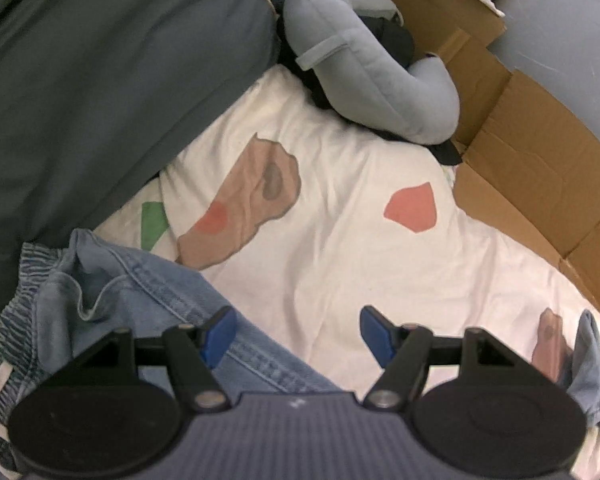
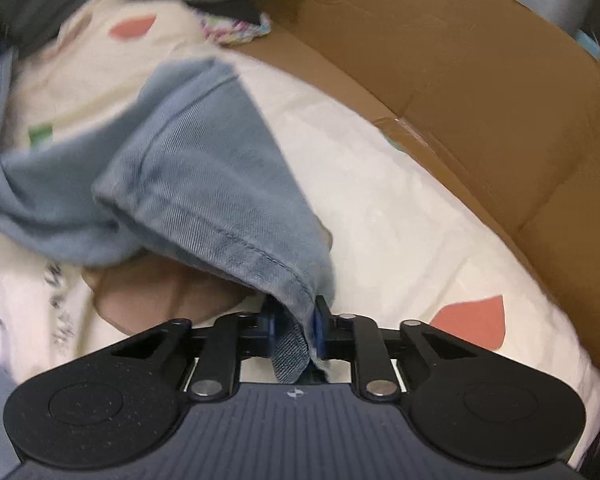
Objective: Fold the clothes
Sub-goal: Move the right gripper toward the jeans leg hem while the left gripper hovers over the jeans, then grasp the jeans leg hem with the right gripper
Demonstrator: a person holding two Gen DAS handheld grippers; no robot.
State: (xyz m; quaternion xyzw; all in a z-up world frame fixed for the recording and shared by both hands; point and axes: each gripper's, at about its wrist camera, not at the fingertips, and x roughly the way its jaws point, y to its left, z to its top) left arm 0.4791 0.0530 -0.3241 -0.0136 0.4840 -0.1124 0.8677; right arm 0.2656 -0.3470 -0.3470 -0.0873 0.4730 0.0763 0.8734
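Observation:
A pair of light blue jeans (image 1: 152, 292) lies crumpled on a white printed bedcover (image 1: 340, 240), with the elastic waistband at the lower left. My left gripper (image 1: 298, 336) is open; its left blue pad hangs over the denim and its right pad over bare cover. In the right wrist view a hemmed leg end of the jeans (image 2: 204, 184) lifts off the bedcover (image 2: 400, 216). My right gripper (image 2: 296, 326) is shut on that hem, and a fold of denim runs down between its blue pads.
A dark green cushion or blanket (image 1: 100, 80) fills the left. A grey padded pillow (image 1: 360, 64) lies on dark clothing at the back. Flattened brown cardboard (image 1: 532, 160) (image 2: 480, 92) borders the cover on the right. A colourful cloth (image 2: 240, 28) peeks out at the far edge.

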